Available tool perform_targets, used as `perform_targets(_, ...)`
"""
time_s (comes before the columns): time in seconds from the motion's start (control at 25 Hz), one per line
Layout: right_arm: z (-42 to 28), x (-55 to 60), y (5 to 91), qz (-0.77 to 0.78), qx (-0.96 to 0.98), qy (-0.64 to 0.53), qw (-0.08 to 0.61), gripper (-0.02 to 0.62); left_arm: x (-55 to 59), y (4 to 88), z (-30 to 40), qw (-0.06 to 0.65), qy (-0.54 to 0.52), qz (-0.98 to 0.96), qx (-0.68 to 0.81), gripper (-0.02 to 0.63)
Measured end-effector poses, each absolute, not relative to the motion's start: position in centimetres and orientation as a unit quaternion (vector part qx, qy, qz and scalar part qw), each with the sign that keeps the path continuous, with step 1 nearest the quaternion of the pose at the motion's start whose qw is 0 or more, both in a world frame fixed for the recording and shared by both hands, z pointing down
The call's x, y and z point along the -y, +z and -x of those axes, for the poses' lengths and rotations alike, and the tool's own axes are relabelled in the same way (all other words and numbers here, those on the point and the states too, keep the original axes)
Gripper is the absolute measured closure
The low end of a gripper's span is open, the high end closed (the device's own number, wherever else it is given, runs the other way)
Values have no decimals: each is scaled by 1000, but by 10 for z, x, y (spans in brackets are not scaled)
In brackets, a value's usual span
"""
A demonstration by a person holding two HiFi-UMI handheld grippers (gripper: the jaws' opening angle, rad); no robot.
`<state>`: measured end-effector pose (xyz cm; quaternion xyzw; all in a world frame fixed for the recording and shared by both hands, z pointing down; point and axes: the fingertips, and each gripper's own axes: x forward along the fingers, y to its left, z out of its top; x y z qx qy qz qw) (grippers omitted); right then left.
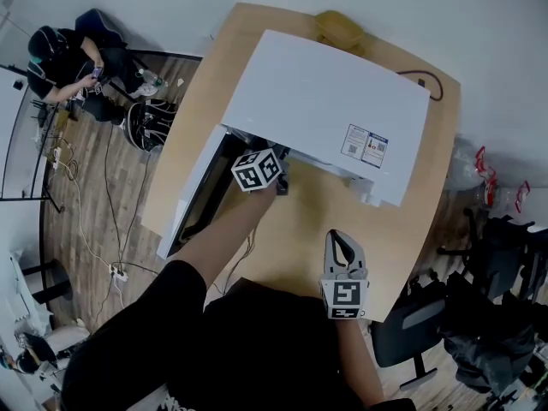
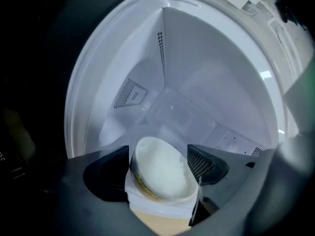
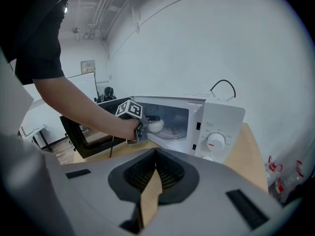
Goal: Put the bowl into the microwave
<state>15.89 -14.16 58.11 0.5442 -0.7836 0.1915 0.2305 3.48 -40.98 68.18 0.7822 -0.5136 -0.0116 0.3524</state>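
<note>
**Item 1. Bowl** [image 2: 162, 171]: white and round. It sits just inside the mouth of the microwave [image 1: 334, 101], at the front left of the cavity, by the near rim of the glass turntable [image 3: 173, 132]. No view shows whether its base rests fully there.

**Item 2. Your left tongs** [image 2: 157, 149]: reached into the cavity, jaws at their widest with the bowl between them. The pads look just clear of its sides, which suggests a let-go and not a carry.

**Item 3. Your right tongs** [image 3: 156, 154]: tips drawn together on nothing, held back over the near right part of the bench [image 1: 300, 229]. This likely keeps them out of your left arm's path.

**Item 4. Microwave**: white, standing at the far edge of the bench. Its door [image 1: 193, 204] is swung fully out toward the left edge, so the opening is clear for your reach.

**Item 5. Outstanding**: in my judgement, confirm that the bowl is seated, draw the left tongs straight back without clipping it, then attend to the door.
</note>
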Motion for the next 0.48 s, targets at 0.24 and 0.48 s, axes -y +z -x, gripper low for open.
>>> perform_targets(0.24,-163,138,579,-550,781,193,225,535,390,671,-33,337,-3,-799,498,264)
perform_targets(0.48,-174,137,575,-569,770,197,212,535,366,665,-40,291,36,-826,481,264)
